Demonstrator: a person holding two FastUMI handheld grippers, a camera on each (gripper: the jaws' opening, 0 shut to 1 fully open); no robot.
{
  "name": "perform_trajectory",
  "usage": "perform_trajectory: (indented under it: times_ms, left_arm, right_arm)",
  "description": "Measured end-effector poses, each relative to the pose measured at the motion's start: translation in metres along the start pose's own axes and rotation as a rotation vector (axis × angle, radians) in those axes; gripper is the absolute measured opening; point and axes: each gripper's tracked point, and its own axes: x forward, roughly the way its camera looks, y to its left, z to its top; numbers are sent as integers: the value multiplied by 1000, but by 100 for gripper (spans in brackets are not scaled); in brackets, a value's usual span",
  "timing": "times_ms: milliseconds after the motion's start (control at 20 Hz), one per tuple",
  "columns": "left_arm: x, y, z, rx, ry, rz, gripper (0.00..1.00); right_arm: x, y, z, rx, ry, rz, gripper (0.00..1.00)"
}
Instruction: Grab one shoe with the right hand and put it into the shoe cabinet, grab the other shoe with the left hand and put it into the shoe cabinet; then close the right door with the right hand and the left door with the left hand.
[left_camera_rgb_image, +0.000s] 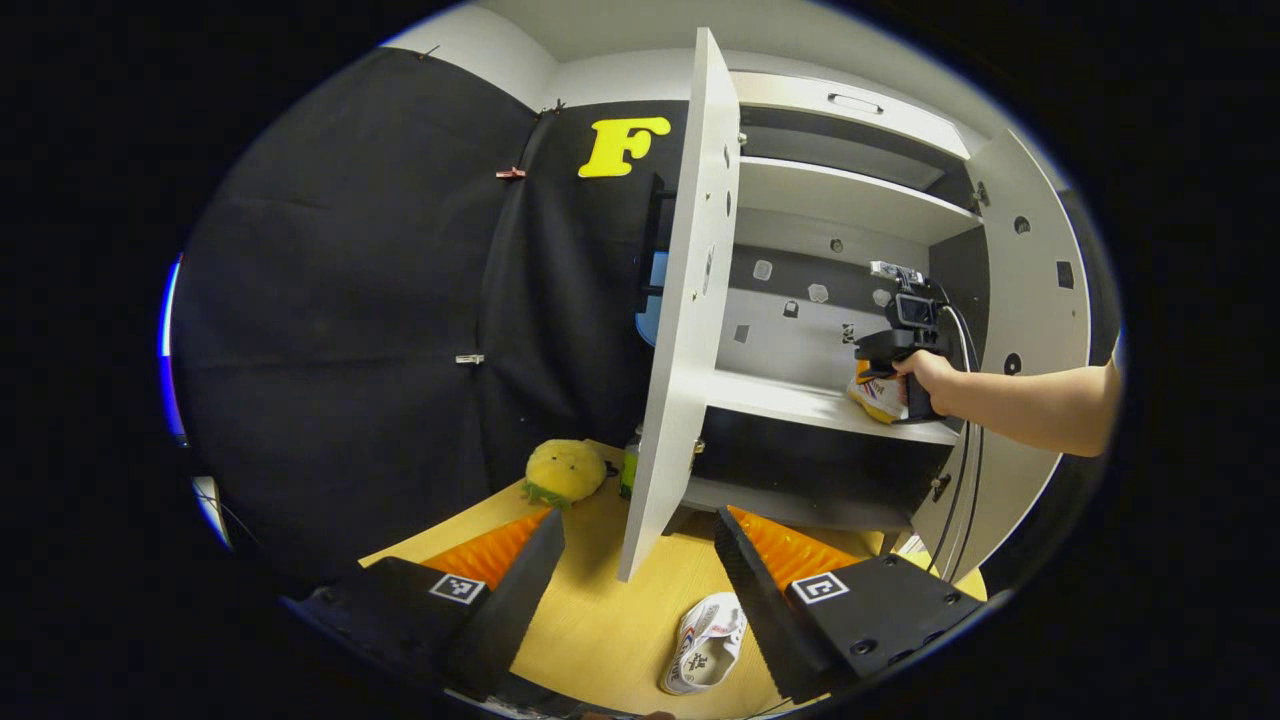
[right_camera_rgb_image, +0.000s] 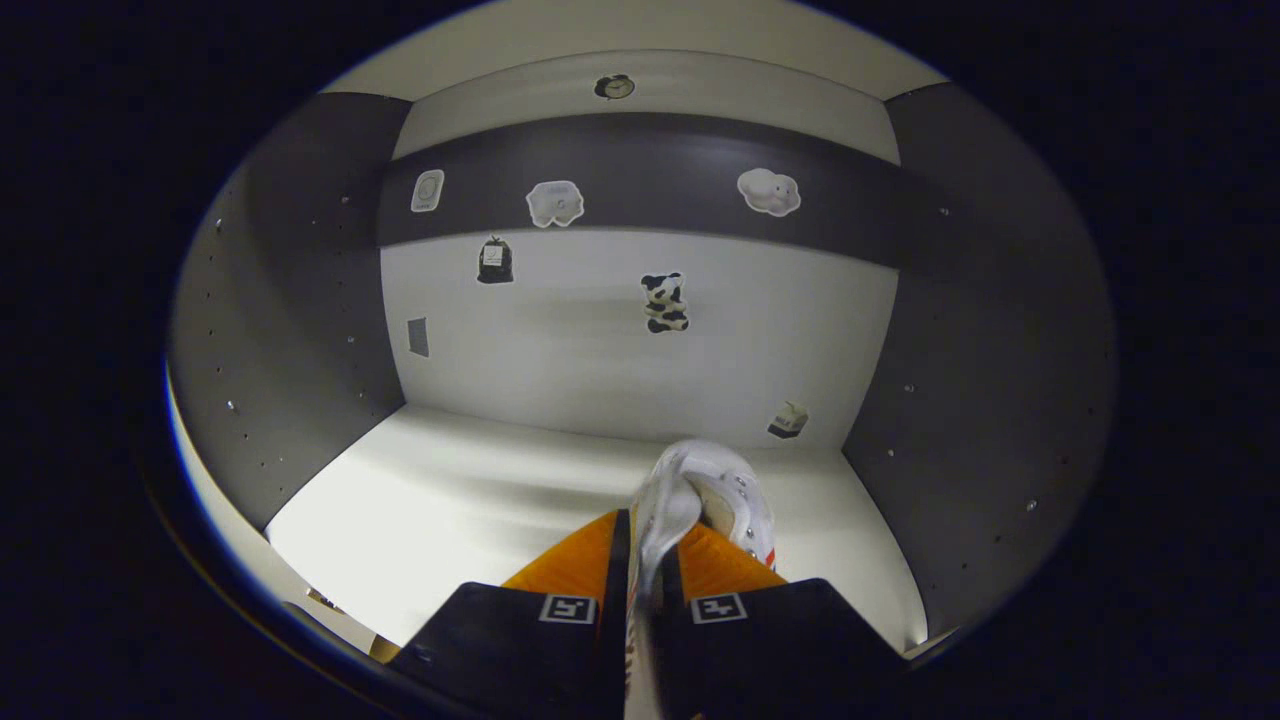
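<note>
Reaching into the white shoe cabinet (left_camera_rgb_image: 850, 190), the right gripper (right_camera_rgb_image: 645, 560) has its two fingers clenched on the collar edge of a white lace-up sneaker (right_camera_rgb_image: 705, 490), which sits low over the pale middle shelf (right_camera_rgb_image: 480, 500), toward the right wall; contact with the shelf can't be told from here. Small stickers, a cow-patterned one (right_camera_rgb_image: 664, 302) among them, dot the cabinet's back panel. From the left gripper view, the same gripper (left_camera_rgb_image: 905, 345) and the bare hand (left_camera_rgb_image: 930, 375) holding it are inside the middle compartment, with that sneaker (left_camera_rgb_image: 880, 397) at the shelf's right end. Both doors stand open: the left door (left_camera_rgb_image: 690, 300) edge-on near centre, the right door (left_camera_rgb_image: 1030, 330) swung out behind the forearm. The left gripper (left_camera_rgb_image: 640, 575) hangs over the light wooden floor panel (left_camera_rgb_image: 600, 620) in front of the cabinet, fingers spread apart and grasping nothing. The second white sneaker (left_camera_rgb_image: 705, 645), with dark and red markings, lies on its side on that panel, just beside the left gripper's right-hand finger (left_camera_rgb_image: 770, 590), not between the two. A yellow round plush toy with green leaves (left_camera_rgb_image: 563, 472) sits on the floor panel near the foot of the left door, well apart from the sneaker. A small green-capped bottle (left_camera_rgb_image: 630, 470) stands just behind the door's lower edge.
</note>
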Motion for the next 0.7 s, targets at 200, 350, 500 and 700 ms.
perform_trajectory:
  times_ms: [200, 350, 500, 700]
  left_arm:
    - [-1, 11, -14, 39, 35, -10, 95]
    - [2, 19, -18, 108, 42, -36, 95]
    - [7, 16, -19, 107, 46, -111, 95]
    - [15, 15, -26, 123, 45, -215, 95]
  right_arm:
    - [-35, 16, 1, 6, -82, 60, 78]
    - [-84, 21, 17, -19, -217, 70, 93]
    - [-139, 23, 27, -56, -328, 57, 100]
    - [-219, 33, 11, -27, -447, 59, 98]
